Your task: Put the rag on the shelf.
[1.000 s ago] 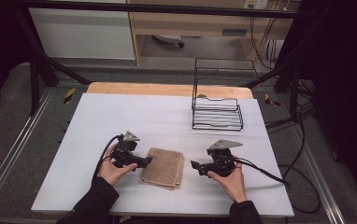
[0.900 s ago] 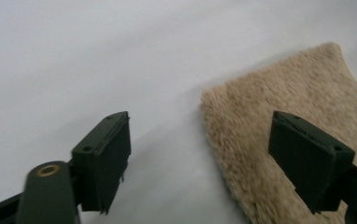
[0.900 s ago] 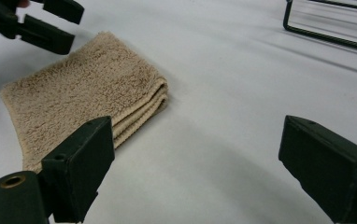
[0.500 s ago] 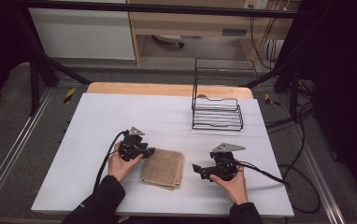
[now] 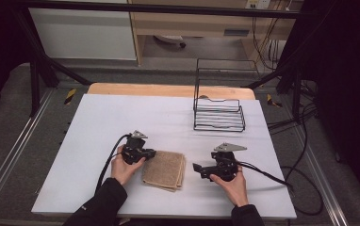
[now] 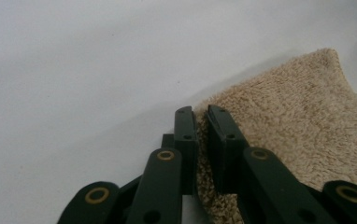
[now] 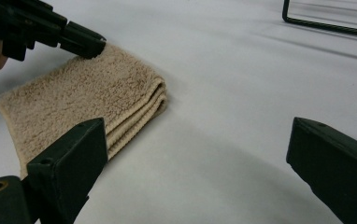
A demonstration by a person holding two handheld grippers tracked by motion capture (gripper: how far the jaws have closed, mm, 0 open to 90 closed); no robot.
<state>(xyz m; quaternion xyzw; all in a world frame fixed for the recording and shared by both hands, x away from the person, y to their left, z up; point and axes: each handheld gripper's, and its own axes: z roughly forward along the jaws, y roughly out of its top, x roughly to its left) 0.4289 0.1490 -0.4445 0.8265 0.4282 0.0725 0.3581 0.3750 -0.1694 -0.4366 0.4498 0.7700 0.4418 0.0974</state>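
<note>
Since a second ago your left gripper (image 5: 151,154) has slid in from the towel's near-left side to its far-left corner, and its jaws have just been closing there. Your right gripper (image 5: 196,167) has held its spot.

Now the left gripper view shows it cleanly: the two black jaws stand almost together with a thin ridge of towel (image 6: 303,116) pinched between them, right at the edge where cloth meets the table (image 6: 74,70). You've got the corner gripped. In the right gripper view, that same left gripper (image 7: 90,45) sits on the far corner of the towel (image 7: 78,100), tip pressed into the pile.

The towel (image 5: 165,169) is tan, folded into a thick rectangle with stacked layers showing along one edge. It lies flat on the white table (image 5: 121,113), near the front, between your two hands.

Your right gripper (image 7: 195,154) has its jaws spread wide with nothing between them but bare table. It points toward the towel from the right, near it, not touching.

Back at the far right of the table stands a black wire rack (image 5: 218,113), well apart from the towel and both grippers.
</note>
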